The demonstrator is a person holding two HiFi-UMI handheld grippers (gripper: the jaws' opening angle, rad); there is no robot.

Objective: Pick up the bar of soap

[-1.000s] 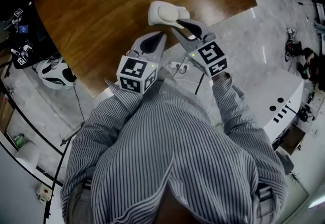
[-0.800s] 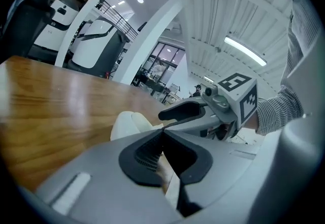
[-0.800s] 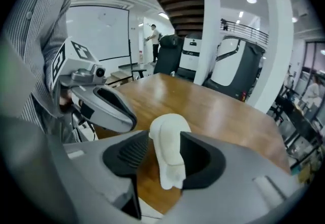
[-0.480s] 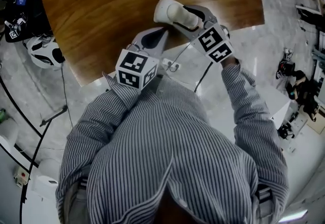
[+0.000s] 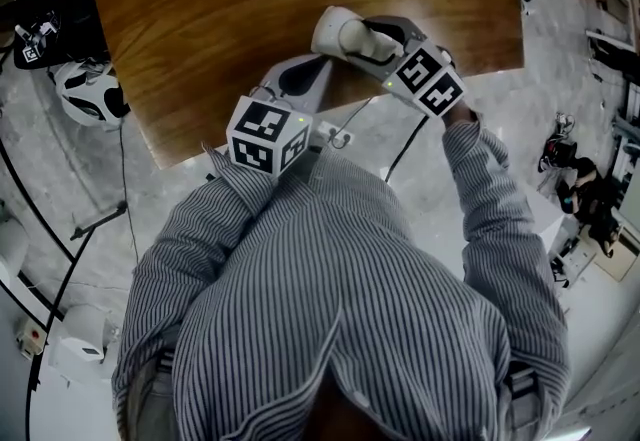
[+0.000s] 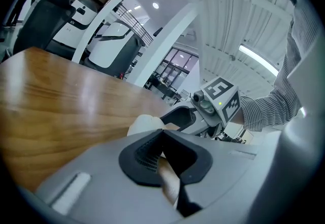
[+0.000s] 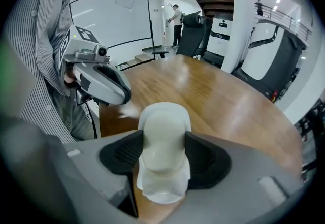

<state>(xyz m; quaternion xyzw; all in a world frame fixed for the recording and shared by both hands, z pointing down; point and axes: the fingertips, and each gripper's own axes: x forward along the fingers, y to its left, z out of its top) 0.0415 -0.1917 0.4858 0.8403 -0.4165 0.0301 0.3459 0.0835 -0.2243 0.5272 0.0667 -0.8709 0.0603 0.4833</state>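
Wooden table (image 5: 220, 19): brown, glossy, curved near edge. It filled the top of the head view, as it did 1 s earlier.

Change vs. earlier: the right gripper (image 7: 163, 159) had come down from beside the soap to straddle it, and its marker cube now sat higher in the head view. The left gripper (image 6: 163, 144) had barely shifted and lay at the table's near edge, aimed towards the soap.

Right gripper: its 2 jaws had just been opening and stood wide, 1 dark ribbed pad on each side of the bar of soap (image 5: 345, 32). The pads lay close against the bar's flanks (no squeeze could be made out, so I logged the bar as between the jaws, not gripped).

Left gripper: jaws closed, tips meeting, nothing between them. Only wood showed through the slit below the tips.

Bar of soap: it rested on the table towards the near right edge, just beyond the left gripper's tip. It was pale cream, smooth and rounded, on a wider white base with rounded corners. I could not tell whether the base was a separate dish.
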